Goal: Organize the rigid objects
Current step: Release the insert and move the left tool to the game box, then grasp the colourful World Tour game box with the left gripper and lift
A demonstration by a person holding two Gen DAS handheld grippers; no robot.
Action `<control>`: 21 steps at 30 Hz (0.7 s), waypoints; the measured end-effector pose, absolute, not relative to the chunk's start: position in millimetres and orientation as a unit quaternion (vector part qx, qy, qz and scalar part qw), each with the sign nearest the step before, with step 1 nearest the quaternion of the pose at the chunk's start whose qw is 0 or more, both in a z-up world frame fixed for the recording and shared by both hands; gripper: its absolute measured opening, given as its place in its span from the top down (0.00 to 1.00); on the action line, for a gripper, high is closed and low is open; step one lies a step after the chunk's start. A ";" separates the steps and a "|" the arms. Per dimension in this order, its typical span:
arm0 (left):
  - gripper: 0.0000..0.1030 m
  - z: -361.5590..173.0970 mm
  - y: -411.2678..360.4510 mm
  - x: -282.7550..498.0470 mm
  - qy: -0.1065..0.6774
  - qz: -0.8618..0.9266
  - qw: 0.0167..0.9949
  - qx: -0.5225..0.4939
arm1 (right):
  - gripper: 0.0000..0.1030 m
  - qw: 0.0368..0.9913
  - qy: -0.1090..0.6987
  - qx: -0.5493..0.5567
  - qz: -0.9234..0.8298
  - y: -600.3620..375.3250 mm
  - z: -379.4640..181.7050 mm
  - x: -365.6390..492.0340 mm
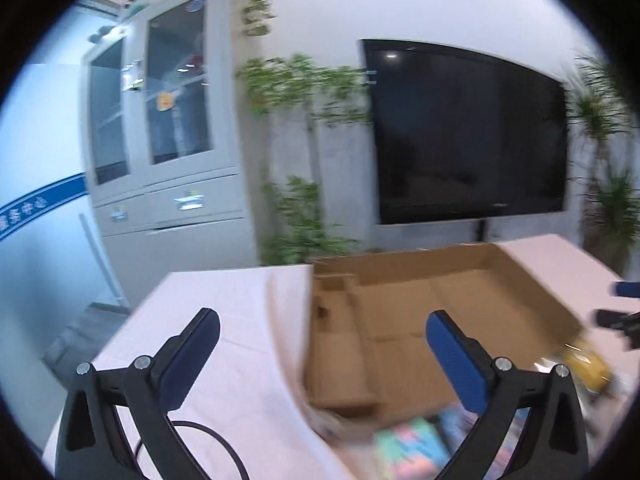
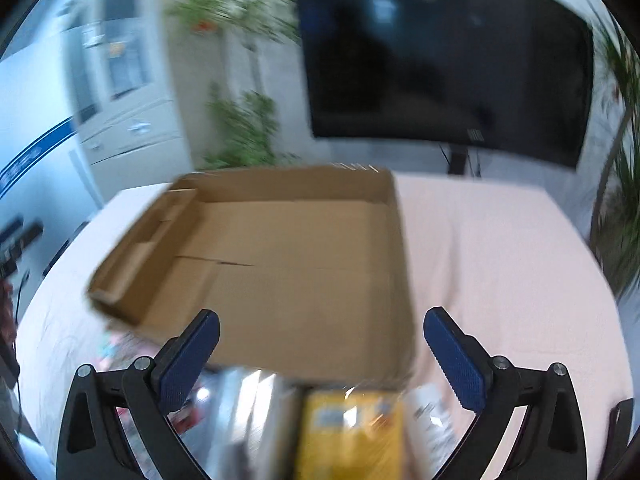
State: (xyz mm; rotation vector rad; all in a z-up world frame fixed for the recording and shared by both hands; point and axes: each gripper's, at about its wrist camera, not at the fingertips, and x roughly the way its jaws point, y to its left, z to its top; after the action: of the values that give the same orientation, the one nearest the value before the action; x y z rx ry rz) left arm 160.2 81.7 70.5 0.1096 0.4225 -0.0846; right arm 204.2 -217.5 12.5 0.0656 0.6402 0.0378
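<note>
A desk (image 2: pixel 500 248) under a pale pink cloth carries an open, shallow cardboard box (image 2: pixel 280 248), its floor bare. Just in front of the box's near edge lie blurred items: a yellow packet (image 2: pixel 348 432), a silvery packet (image 2: pixel 244 412) beside it, and a colourful booklet (image 1: pixel 408 446) seen from the left wrist. The left tongs (image 1: pixel 322 356) gape wide with nothing between them. The right tongs (image 2: pixel 322 356) likewise gape wide above the packets, touching none.

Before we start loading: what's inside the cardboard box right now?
The cardboard box shows a bare floor and a folded insert along its left wall. Its near edge is hidden behind the yellow package.
</note>
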 end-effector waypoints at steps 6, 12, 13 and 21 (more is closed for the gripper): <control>0.00 26.0 65.3 118.2 0.332 -0.089 0.939 0.004 | 0.00 0.938 0.324 0.048 0.113 -114.7 10.4 98.3; 0.01 -34.3 46.9 119.8 0.462 -0.186 0.863 -0.086 | 0.02 0.876 0.429 0.095 0.198 -67.8 -47.7 35.0; 0.02 -36.8 43.0 123.7 0.468 -0.190 0.858 -0.090 | 0.02 0.868 0.439 0.114 0.204 -72.5 -54.4 35.5; 0.40 -60.7 5.8 147.7 0.522 -0.198 0.828 -0.060 | 0.20 0.803 0.479 0.288 0.206 -141.6 -100.1 58.8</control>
State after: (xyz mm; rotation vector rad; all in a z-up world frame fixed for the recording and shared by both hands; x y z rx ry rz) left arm 147.7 5.8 -60.7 -0.1269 1.1075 -0.4214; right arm 58.8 -141.6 -100.1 0.6171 1.0255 0.4418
